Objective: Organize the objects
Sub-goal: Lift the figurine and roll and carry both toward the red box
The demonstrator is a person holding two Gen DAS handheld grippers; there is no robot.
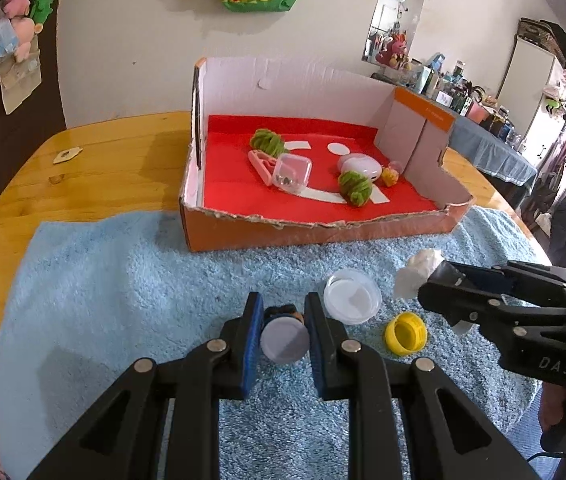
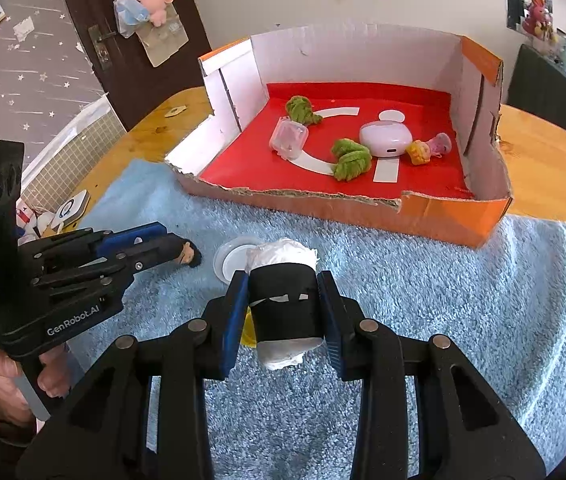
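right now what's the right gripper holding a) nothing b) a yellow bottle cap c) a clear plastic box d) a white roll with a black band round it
d: the right gripper is shut on the white roll with a black band, its blue pads pressing either side, while the yellow cap lies on the blue towel and the clear box sits in the cardboard tray.

Small figurine (image 1: 285, 336) clamped, black-wrapped white roll (image 2: 285, 304) clamped (both over towel)
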